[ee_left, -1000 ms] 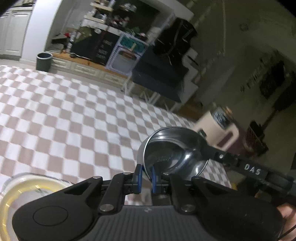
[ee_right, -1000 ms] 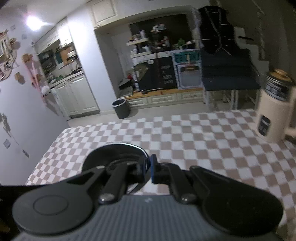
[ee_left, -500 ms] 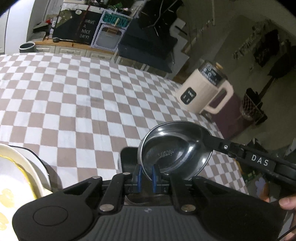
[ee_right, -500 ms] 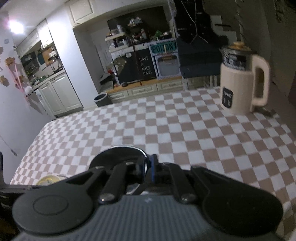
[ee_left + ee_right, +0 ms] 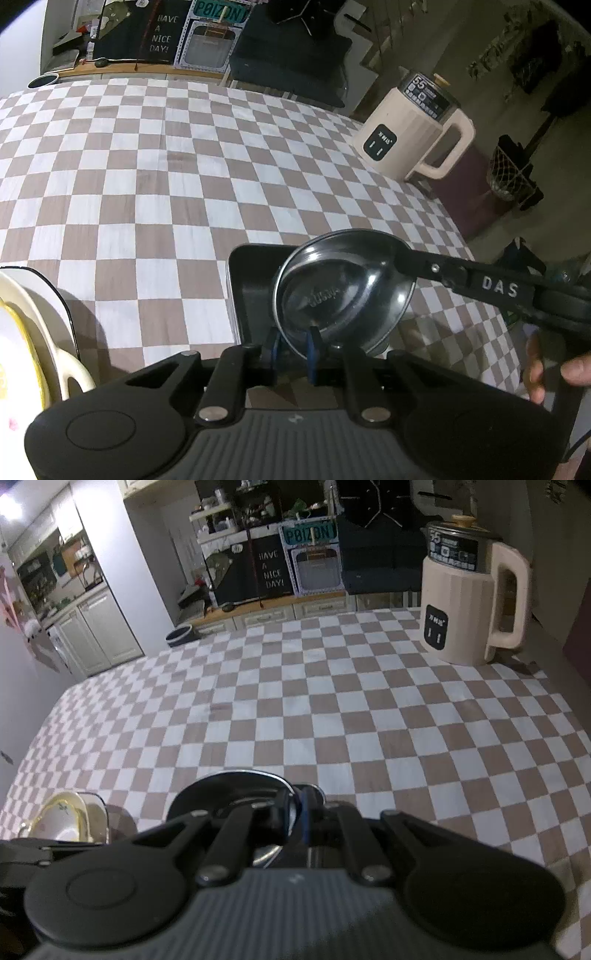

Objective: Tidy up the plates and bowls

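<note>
A shiny round metal bowl [image 5: 343, 291] is held tilted over a black tray [image 5: 251, 280], pinched at its near rim by the nearly closed left gripper [image 5: 293, 345] and at its far rim by the right gripper [image 5: 295, 814], also closed on it. A cream dish [image 5: 33, 332] with a yellow bowl [image 5: 14, 354] inside is seen left of the fingers, on the checked cloth [image 5: 147, 166].

You face a table under a brown-and-white checked cloth [image 5: 332, 716]. At its far right corner stands 1 cream kettle [image 5: 469, 602]. Beyond it you see white cabinets [image 5: 99, 631], a dark bin [image 5: 180, 635] on the floor, and a black sign [image 5: 271, 570] reading "HAVE A NICE DAY!".
</note>
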`<state>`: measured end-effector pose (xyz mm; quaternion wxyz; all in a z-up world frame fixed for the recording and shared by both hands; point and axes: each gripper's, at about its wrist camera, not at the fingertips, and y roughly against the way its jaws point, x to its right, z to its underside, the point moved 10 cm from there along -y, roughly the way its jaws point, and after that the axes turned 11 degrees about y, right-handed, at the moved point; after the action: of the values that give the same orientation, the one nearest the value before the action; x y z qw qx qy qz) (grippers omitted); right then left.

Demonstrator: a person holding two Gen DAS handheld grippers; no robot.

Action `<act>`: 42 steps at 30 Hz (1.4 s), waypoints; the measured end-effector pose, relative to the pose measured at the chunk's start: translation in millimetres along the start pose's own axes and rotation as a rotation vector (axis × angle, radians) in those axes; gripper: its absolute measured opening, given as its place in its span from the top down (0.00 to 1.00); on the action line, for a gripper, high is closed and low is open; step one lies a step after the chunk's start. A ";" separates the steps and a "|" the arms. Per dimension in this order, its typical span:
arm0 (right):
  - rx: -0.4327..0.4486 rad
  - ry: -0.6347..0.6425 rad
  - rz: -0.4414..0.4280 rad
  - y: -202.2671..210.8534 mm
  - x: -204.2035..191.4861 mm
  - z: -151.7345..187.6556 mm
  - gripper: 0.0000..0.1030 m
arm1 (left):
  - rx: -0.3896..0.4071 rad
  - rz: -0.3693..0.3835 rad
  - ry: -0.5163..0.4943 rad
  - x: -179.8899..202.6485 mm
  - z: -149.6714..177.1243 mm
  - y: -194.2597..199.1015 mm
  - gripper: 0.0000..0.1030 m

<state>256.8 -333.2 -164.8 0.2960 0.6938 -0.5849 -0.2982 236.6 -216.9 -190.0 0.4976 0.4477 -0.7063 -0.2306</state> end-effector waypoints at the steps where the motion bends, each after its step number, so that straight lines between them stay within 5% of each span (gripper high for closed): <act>1: -0.007 0.005 0.002 -2.3 -2.2 -0.2 0.92 | -0.001 -0.004 -0.003 -1.1 0.6 -1.0 0.84; 42: -0.198 0.120 0.087 -71.9 -12.7 6.5 0.88 | -0.026 -0.005 -0.035 -5.4 7.4 -14.5 0.80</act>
<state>295.8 -310.9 -222.7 0.4101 0.6517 -0.5634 -0.2995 236.3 -220.3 -206.8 0.4904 0.4387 -0.7107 -0.2489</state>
